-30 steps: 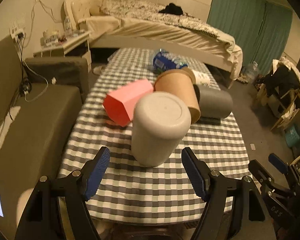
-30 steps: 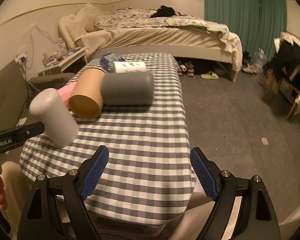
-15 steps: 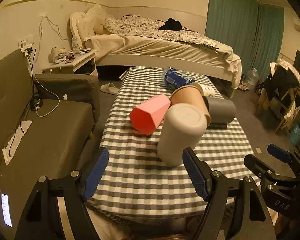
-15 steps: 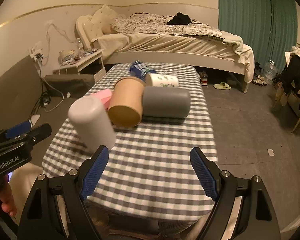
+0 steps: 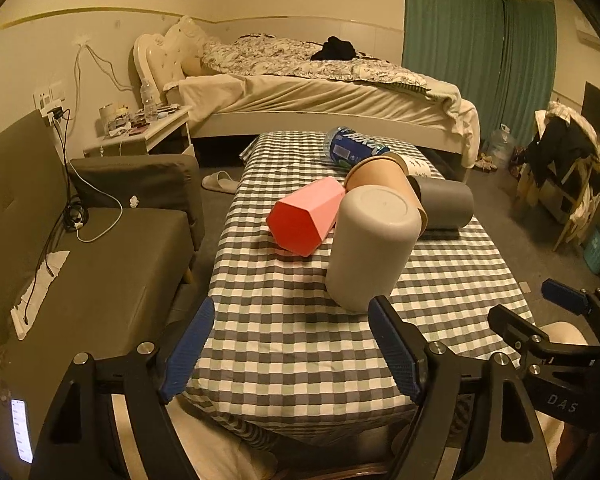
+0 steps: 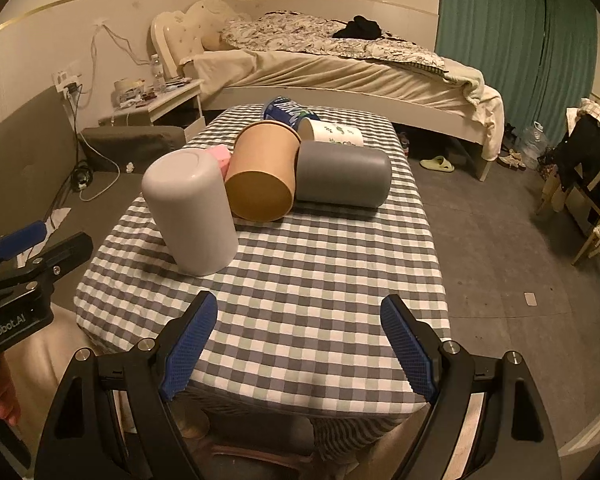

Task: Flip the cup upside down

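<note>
A light grey cup [image 5: 370, 246] stands upside down, base up, on the checked tablecloth; it also shows in the right wrist view [image 6: 189, 212]. Behind it lie a pink hexagonal cup [image 5: 306, 218], a brown paper cup [image 6: 261, 170], a dark grey cup [image 6: 342, 172] and a white patterned cup [image 6: 332, 132], all on their sides. My left gripper [image 5: 291, 356] is open and empty, just short of the light grey cup. My right gripper [image 6: 297, 354] is open and empty over the table's near edge.
A blue bottle [image 5: 352, 148] lies at the table's far end. A dark sofa [image 5: 79, 248] stands left of the table, a bed [image 5: 320, 84] behind it, a nightstand [image 5: 143, 132] at the back left and a chair with clothes [image 5: 568, 168] at the right.
Both grippers have drawn back from the table and risen. The light grey cup stands where it was, now farther from my left gripper.
</note>
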